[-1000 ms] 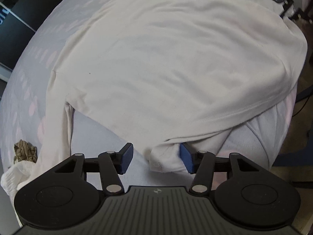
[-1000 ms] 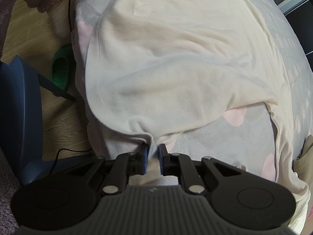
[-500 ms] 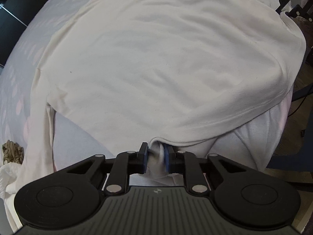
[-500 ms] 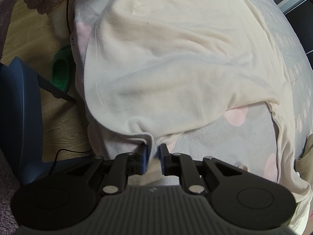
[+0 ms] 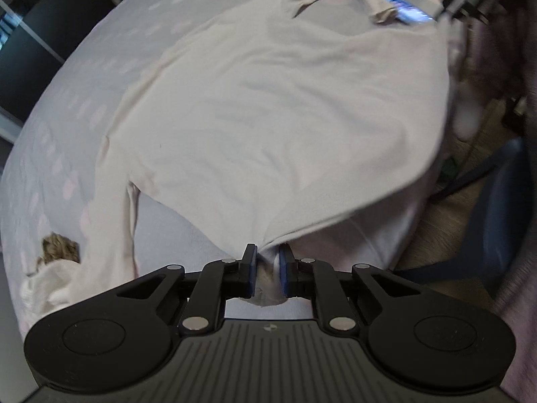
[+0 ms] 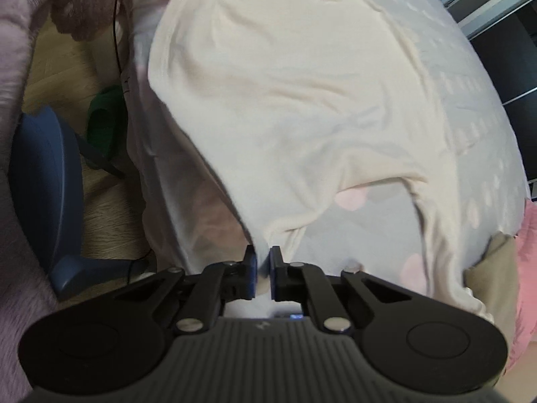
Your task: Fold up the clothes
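On the bed (image 5: pixel 100 77), the cream sweatshirt (image 5: pixel 285 117) lies spread out, and your left gripper (image 5: pixel 267 270) and right gripper (image 6: pixel 262 273) are each closing tight on a bottom corner of it. Lift both corners evenly and carry them toward the collar so the fold lands flat. No words can be read anywhere.

One cream shirt (image 5: pixel 275 127) lies spread on one bed (image 5: pixel 87 77). Two grippers show, the left (image 5: pixel 267 270) and the right (image 6: pixel 262 273). One blue chair (image 6: pixel 47 181) stands beside the bed, with one green slipper (image 6: pixel 104 124) on the floor. One phone (image 5: pixel 407 11) lies on the bed.
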A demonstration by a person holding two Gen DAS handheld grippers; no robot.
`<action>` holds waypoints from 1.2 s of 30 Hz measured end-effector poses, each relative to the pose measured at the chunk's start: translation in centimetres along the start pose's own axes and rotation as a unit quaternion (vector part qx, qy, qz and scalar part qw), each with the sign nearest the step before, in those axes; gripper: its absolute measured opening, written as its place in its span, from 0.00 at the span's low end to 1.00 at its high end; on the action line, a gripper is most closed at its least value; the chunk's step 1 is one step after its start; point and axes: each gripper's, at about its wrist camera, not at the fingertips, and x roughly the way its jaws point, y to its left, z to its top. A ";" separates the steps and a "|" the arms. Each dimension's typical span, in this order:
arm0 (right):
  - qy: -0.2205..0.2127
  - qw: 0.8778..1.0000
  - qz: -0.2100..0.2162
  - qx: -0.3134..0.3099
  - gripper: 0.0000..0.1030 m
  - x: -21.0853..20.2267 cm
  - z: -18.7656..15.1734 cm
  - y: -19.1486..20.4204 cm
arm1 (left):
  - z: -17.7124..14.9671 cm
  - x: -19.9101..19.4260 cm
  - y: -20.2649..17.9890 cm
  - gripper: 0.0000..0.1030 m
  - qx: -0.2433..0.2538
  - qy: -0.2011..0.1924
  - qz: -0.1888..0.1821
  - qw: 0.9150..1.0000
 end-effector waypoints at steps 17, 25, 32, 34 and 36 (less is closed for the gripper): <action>0.051 0.995 0.089 -0.007 0.08 2.0 -1.2 1.2 | -2.7 5.4 -4.3 0.09 0.095 0.086 -0.076 0.989; 0.063 0.991 0.120 -0.019 0.16 4.5 -1.2 2.5 | -4.2 8.8 -5.3 0.10 0.101 0.143 -0.115 0.978; 0.036 0.987 0.156 -0.020 0.30 3.2 -0.9 3.1 | -2.9 6.7 -3.0 0.19 0.038 0.077 -0.116 0.990; 0.024 0.989 0.143 -0.021 0.30 2.6 -0.6 3.0 | -2.0 6.1 -1.8 0.26 0.004 0.053 -0.111 0.992; 0.010 0.991 0.133 0.013 0.30 2.1 -0.4 1.4 | -1.1 5.4 -0.9 0.31 -0.032 0.035 -0.095 0.994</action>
